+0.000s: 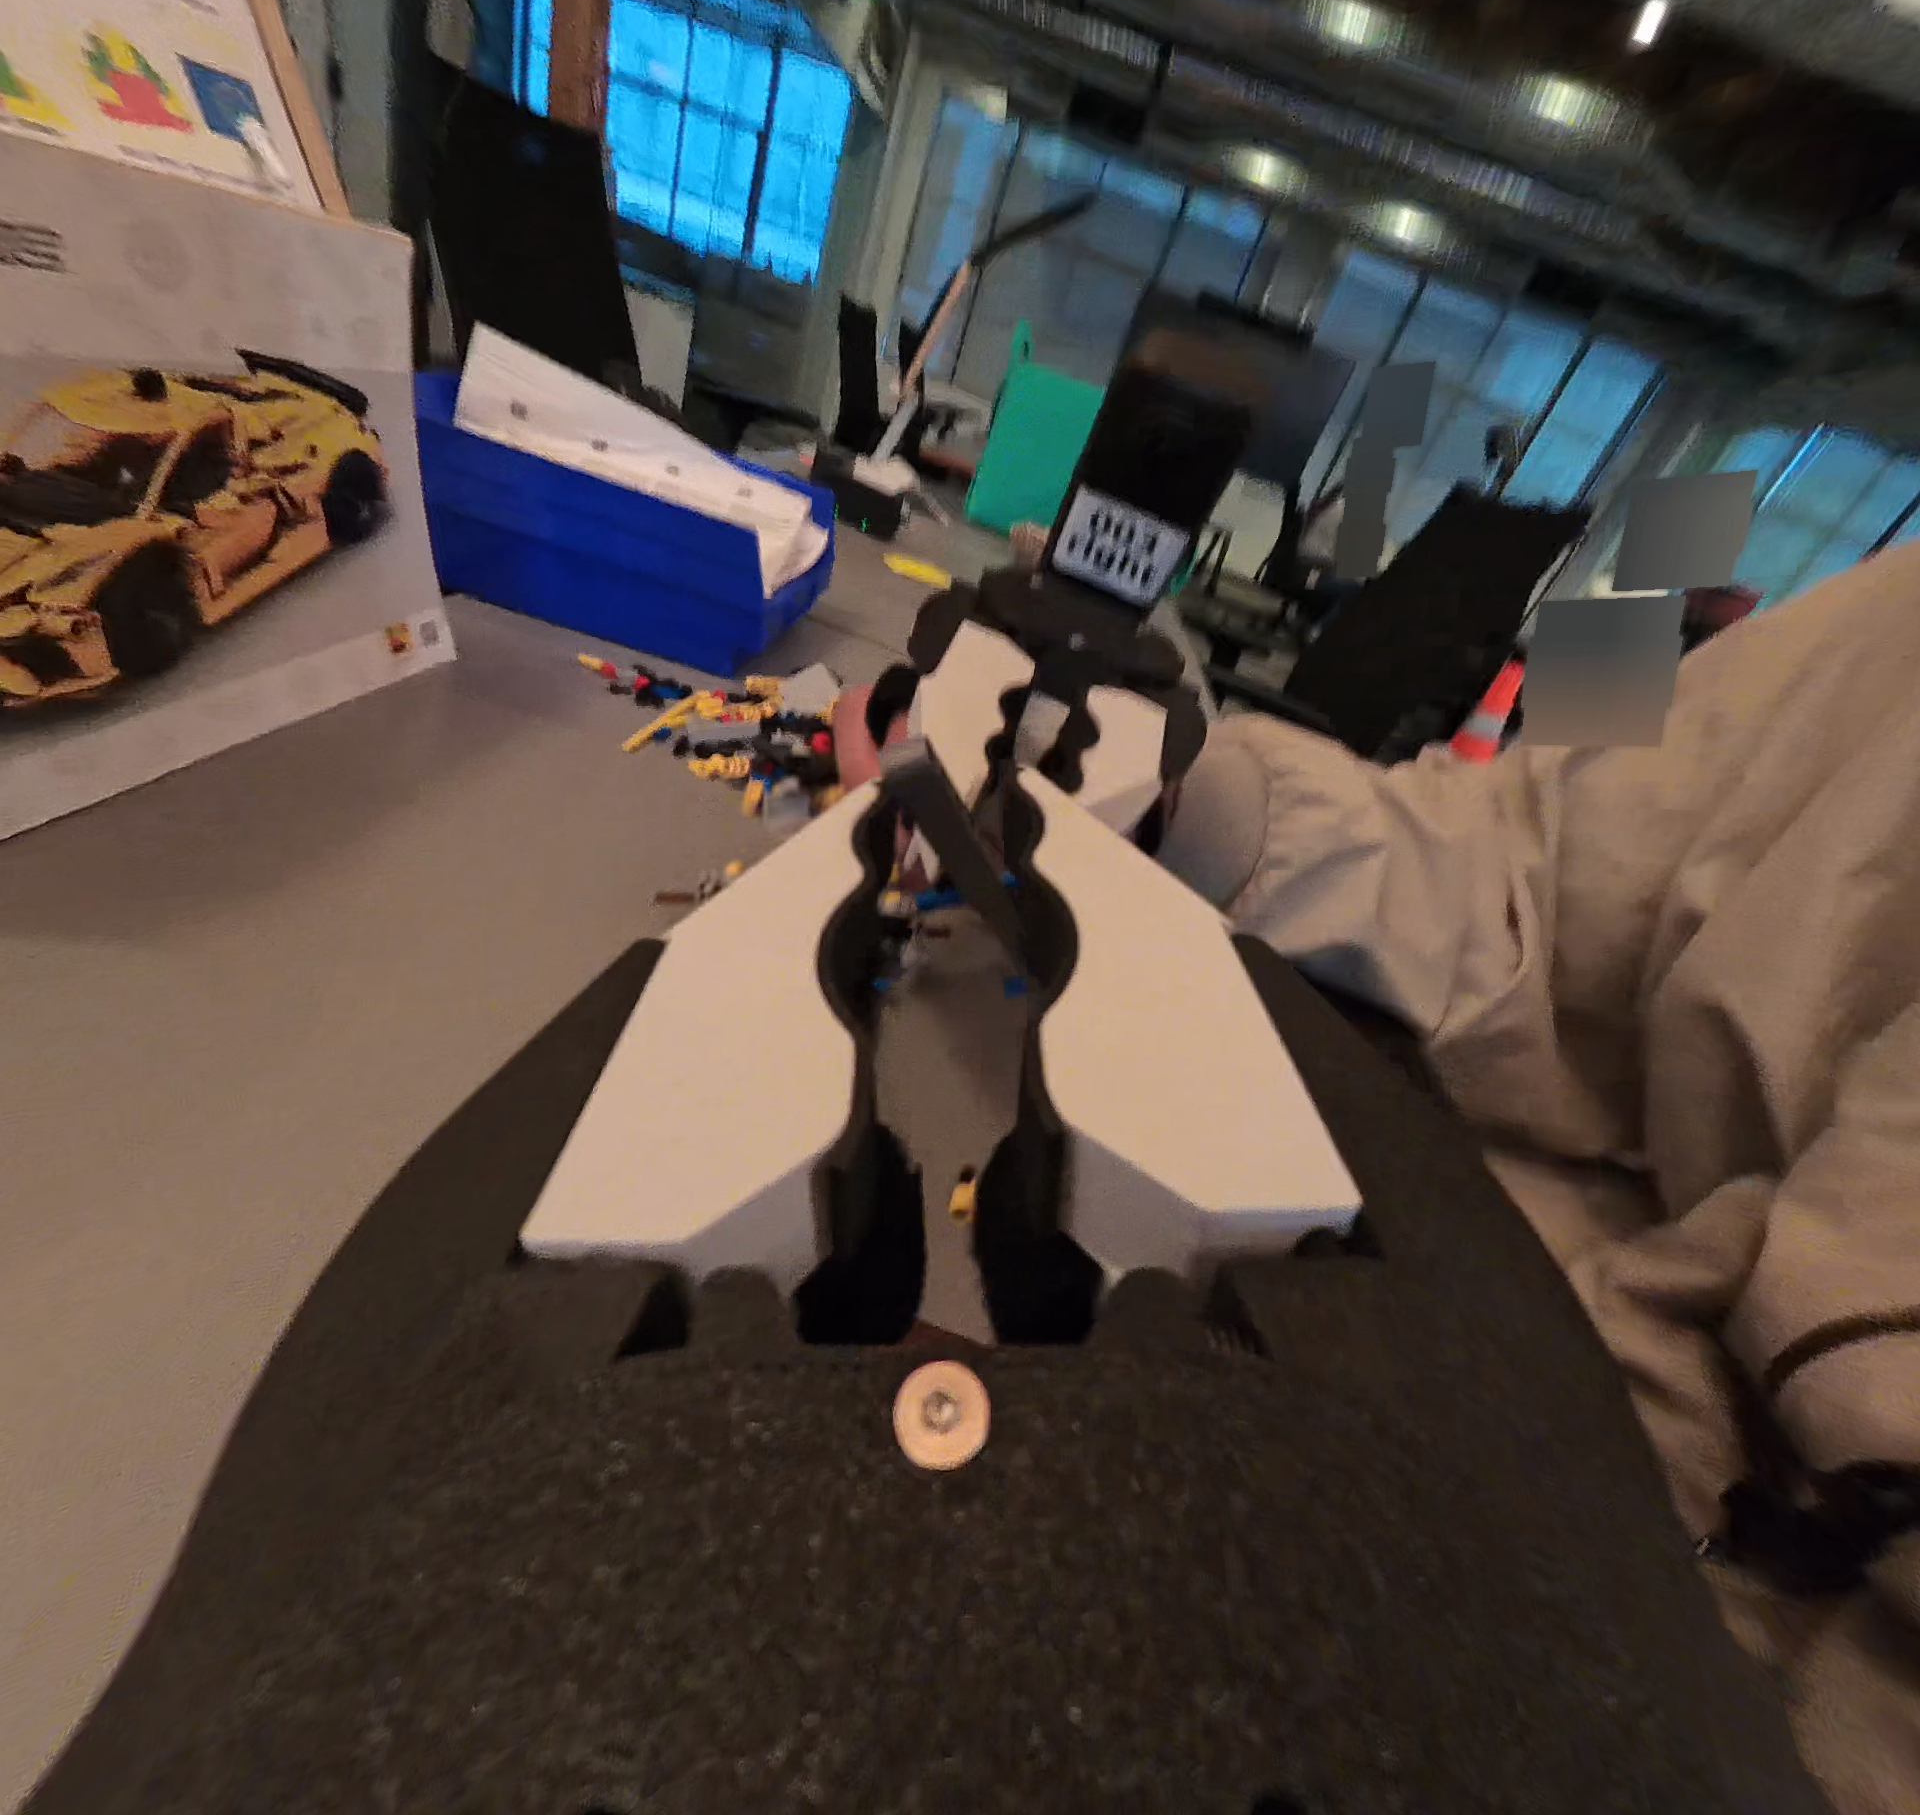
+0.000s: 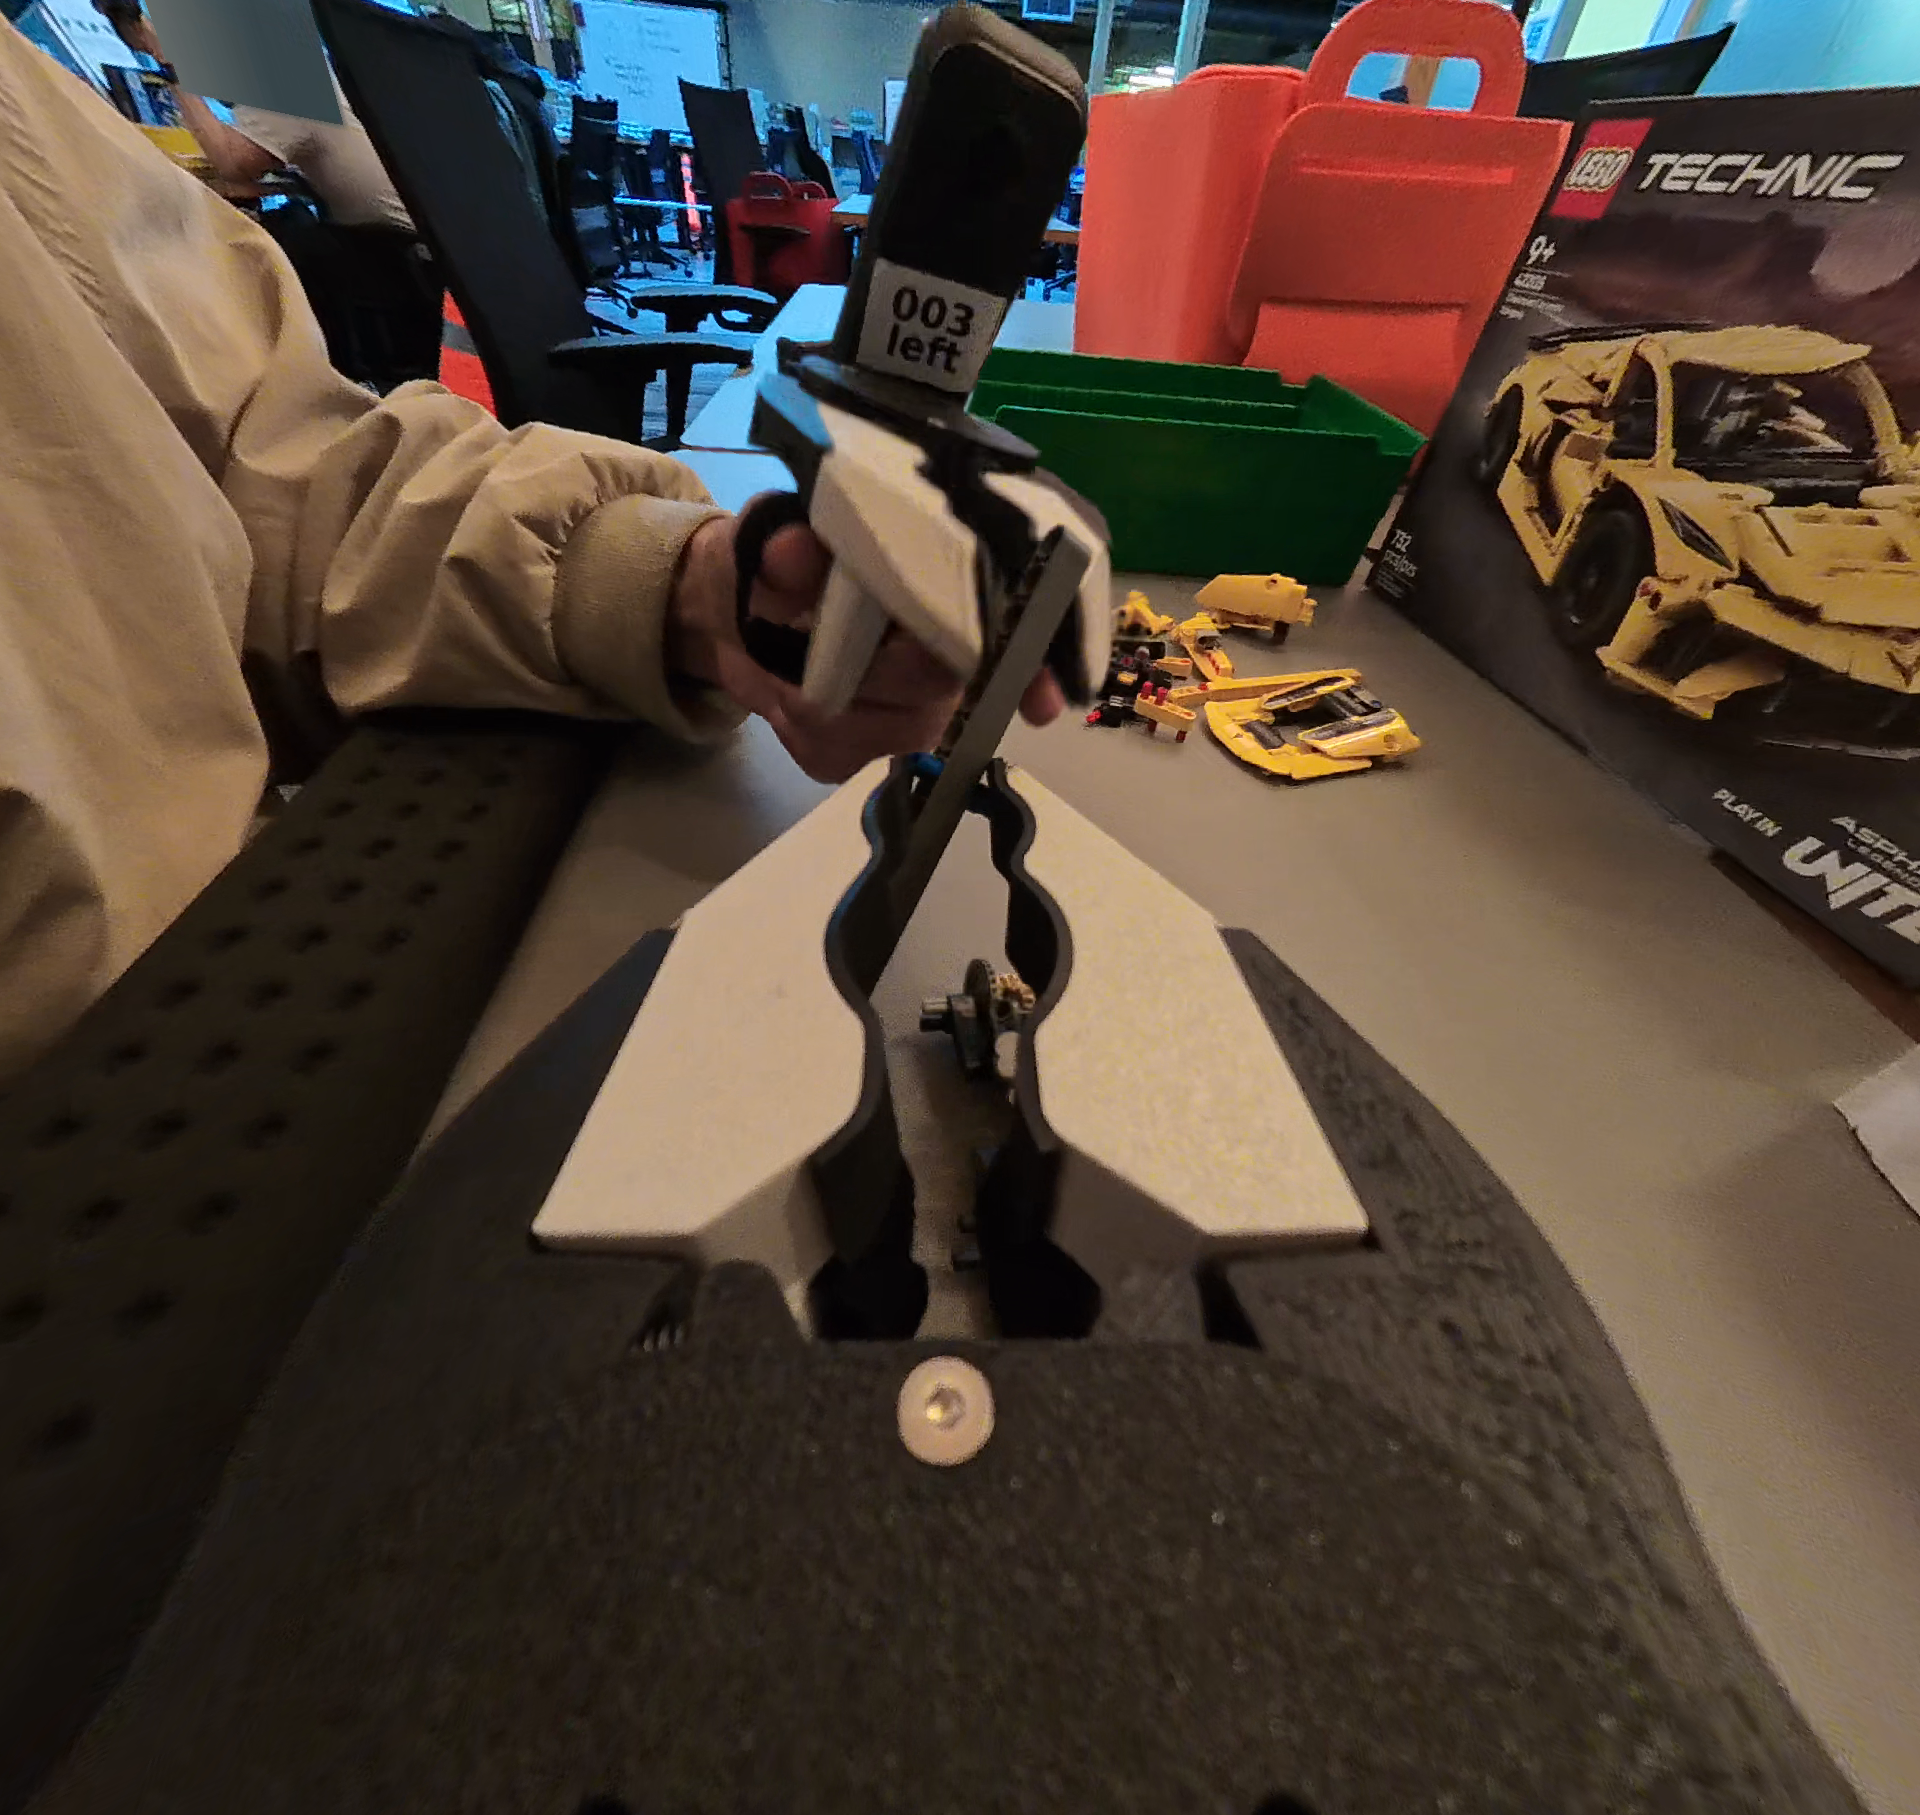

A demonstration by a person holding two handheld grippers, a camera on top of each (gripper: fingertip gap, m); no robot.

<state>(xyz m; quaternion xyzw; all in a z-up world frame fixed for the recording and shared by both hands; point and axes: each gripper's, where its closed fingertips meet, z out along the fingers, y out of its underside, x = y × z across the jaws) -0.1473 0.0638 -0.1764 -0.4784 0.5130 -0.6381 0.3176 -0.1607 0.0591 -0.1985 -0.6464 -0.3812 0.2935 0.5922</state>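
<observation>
My left gripper (image 1: 951, 815) is shut on a long dark grey toy beam (image 1: 961, 856), which runs slantwise between its fingertips. My right gripper (image 2: 945, 789) is shut on the lower end of the same beam (image 2: 992, 695), held above the grey table (image 2: 1455, 986). The two grippers face each other, nearly tip to tip. The right gripper shows farther off in the left wrist view (image 1: 1039, 726), and the left gripper in the right wrist view (image 2: 966, 669), held by a hand. A small black gear assembly (image 2: 977, 1017) lies on the table below the right fingers.
A pile of small toy parts (image 1: 738, 726), a blue bin of paper bags (image 1: 623, 539) and a car picture board (image 1: 187, 539) stand left. Yellow car sections (image 2: 1299, 716), a green bin (image 2: 1195, 477), an orange bag (image 2: 1320, 227) and the set's box (image 2: 1714, 477) stand right. A beige sleeve (image 2: 364, 539) reaches in. The grippers are tip to tip, or close to it.
</observation>
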